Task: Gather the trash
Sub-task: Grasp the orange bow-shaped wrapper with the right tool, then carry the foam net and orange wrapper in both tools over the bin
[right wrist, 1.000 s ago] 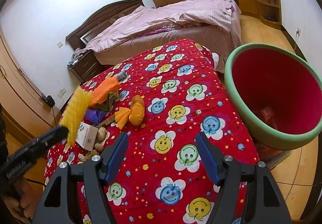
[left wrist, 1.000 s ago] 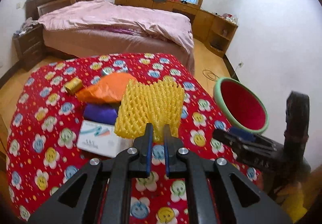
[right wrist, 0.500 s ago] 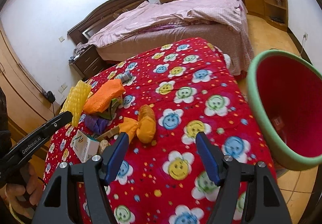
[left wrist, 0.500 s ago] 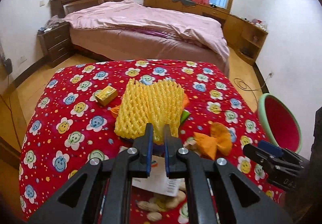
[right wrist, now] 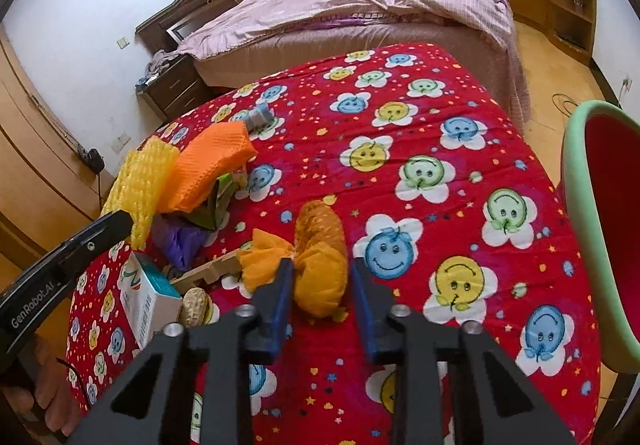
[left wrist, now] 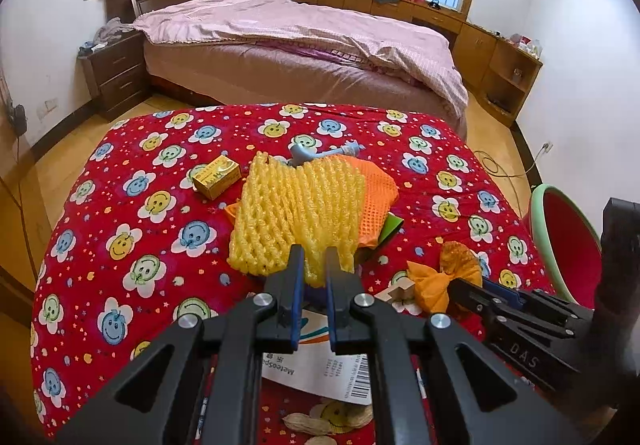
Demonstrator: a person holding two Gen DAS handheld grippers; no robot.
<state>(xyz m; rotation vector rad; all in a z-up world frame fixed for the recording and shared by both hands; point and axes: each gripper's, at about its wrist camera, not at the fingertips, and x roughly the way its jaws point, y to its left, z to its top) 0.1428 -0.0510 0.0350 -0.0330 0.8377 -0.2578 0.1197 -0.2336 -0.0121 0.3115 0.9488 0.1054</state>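
right gripper [right wrist: 318,287] dropped in on the orange net wad [right wrist: 316,265] since the frame a second back; then it hung well short over bare cloth, now its fingers sat half open either side of the wad, apparently not pinching yet. left gripper [left wrist: 312,277] kept its jaws closed down narrow on the yellow foam net [left wrist: 298,209] throughout, and swung away from the bin side to above the pile.

progress, as a judgement: early. bin [right wrist: 600,229] stood off the table's right edge, interior mostly out of view here, so couldn't tell what was in it. yellow foam net was lifted but not binned. left on the red tablecloth [right wrist: 420,149]: orange foam net [right wrist: 216,161], purple wrapper [right wrist: 180,239], green scrap [right wrist: 218,201], white box [right wrist: 148,297], peanut shells [right wrist: 196,309], wooden piece [right wrist: 212,271], grey bit [right wrist: 260,119] and a small yellow box [left wrist: 216,177].

other changes: bin slid toward the right frame edge in the right wrist view, and the pile came much closer in both views. yellow foam net now hung just beside the orange foam net instead of well apart from it.
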